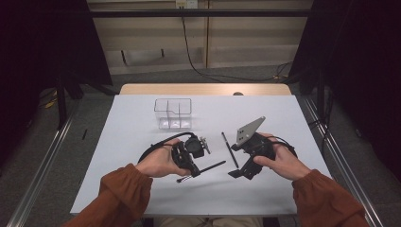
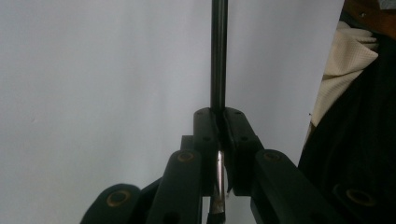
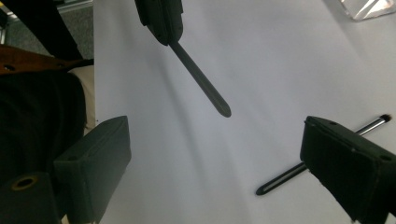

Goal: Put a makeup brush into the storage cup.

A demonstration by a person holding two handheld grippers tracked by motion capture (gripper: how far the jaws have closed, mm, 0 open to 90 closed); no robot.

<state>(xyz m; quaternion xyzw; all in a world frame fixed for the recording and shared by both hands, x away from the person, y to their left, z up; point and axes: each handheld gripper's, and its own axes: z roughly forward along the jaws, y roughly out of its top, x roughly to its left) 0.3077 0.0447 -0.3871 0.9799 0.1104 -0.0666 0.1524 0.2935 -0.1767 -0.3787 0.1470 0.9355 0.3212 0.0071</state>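
Note:
My left gripper [image 1: 193, 169] is shut on a thin black stick [image 1: 212, 166], perhaps a pen or brush, held low over the white table at centre left. In the left gripper view the pads [image 2: 205, 126] clamp this stick [image 2: 218, 56], which runs straight ahead, and a metal section shows between the jaws. A second thin black stick [image 1: 230, 149] lies on the table between the hands. My right gripper [image 1: 239, 173] stands open with nothing in it; in the right gripper view its jaws [image 3: 217, 140] are wide apart, with the held stick [image 3: 201, 79] ahead and the lying stick [image 3: 289, 175] at right.
A clear plastic holder with compartments [image 1: 173, 113] stands at the back centre of the white table [image 1: 142, 189]. The person's lap and orange sleeves are at the near edge. Dark curtains and metal rails flank the table.

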